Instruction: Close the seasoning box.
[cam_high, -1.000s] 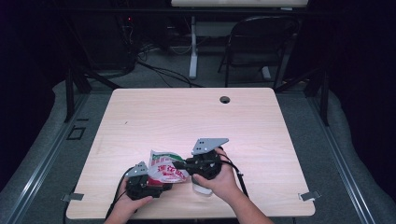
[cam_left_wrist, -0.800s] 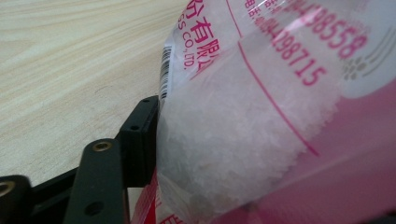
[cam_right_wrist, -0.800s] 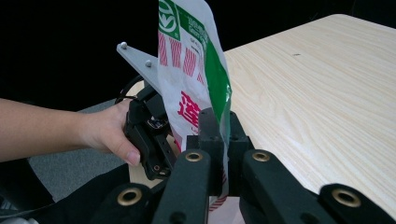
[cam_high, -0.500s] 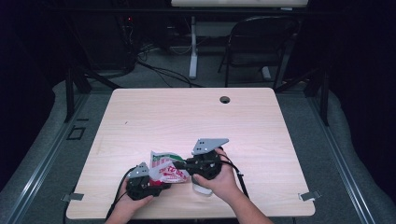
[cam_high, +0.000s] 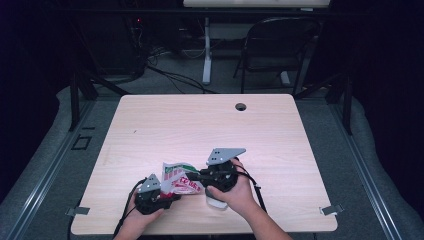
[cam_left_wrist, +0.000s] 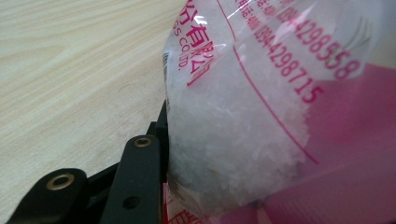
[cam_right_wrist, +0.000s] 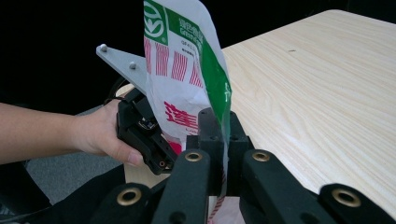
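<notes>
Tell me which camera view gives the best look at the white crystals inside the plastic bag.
The left gripper view: the white crystals show close up through the clear film of the bag. The right gripper view shows the bag's printed green and red top pinched in the right gripper. The high view shows the bag small.

bag (cam_high: 179, 179) between both grippers, above table (cam_high: 190, 125)

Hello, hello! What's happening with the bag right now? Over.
Right gripper shut on the clear plastic bag of white crystals with red and green print. Left gripper jaws just closing around its lower end. Light wooden table around it bare.
</notes>
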